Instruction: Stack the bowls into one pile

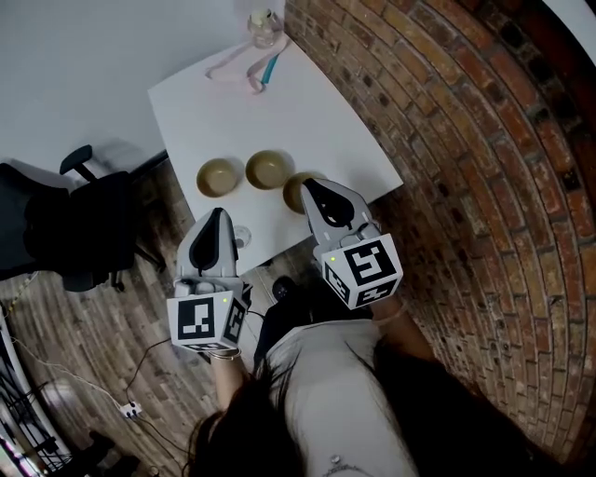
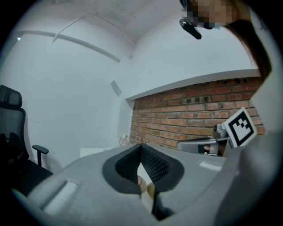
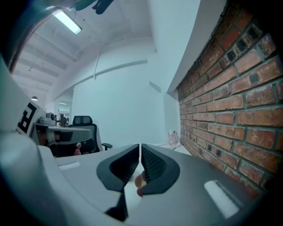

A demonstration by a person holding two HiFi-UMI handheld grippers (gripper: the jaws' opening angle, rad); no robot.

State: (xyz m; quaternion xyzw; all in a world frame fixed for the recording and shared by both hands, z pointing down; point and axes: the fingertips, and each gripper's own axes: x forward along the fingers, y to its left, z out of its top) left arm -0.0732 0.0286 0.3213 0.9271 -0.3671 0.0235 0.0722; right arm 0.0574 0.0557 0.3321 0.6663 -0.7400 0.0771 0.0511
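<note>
Since both grippers hover closed and empty short of the bowls, nothing is stacked yet, and the hazards all lie in the first pick. The middle bowl sits toward the near edge of the white table. The left bowl stands just beside it on the left. The right bowl lies just beside it on the right, nearer the person, and I cannot tell whether those two touch. The right gripper partly covers that right bowl, and its jaws are pressed almost together with nothing between them. The left gripper, nearer the person than the middle bowl and to its left, is likewise clenched on nothing.

The main risk, as I judge it, is a descent with the jaws unopened: closed tips would shove a rim instead of straddling it. The right bowl looks closest to the table's edge, so a push toward the person could slide it off onto the floor. A pinch on one side of a rim may let the bowl tilt or slip, and a tilted bowl could knock the middle bowl or seat crooked in it. The small jar and ribbon, well beyond the middle bowl, seem out of harm's way.
</note>
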